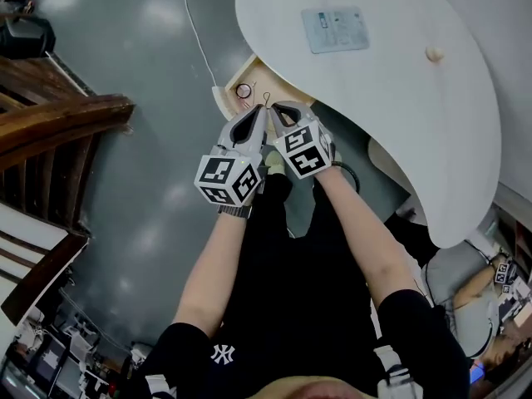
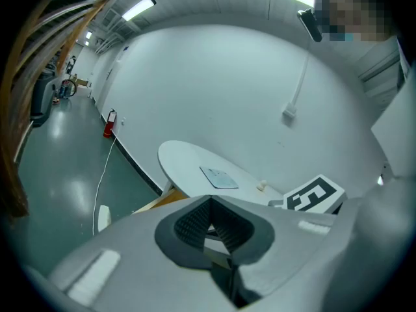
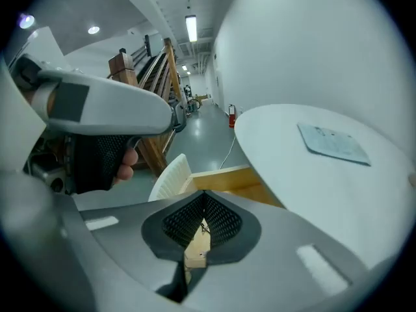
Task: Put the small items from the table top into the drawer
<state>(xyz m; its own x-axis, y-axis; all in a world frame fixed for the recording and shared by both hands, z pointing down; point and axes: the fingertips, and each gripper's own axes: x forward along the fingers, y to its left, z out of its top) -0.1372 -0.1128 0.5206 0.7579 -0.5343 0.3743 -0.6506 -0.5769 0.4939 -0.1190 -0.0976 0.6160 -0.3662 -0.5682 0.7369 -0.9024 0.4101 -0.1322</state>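
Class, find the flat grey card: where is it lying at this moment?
In the head view the grey card lies flat on the white table top, up and right of the open drawer, a small cream item to its right.

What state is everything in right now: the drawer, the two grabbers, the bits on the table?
Light wooden drawer: pulled open, small items inside.
Left gripper: shut, empty.
Right gripper: shut, empty.
Grey flat card: lying on the white oval table.
Small cream knob-shaped item: on the table, not yet stowed.
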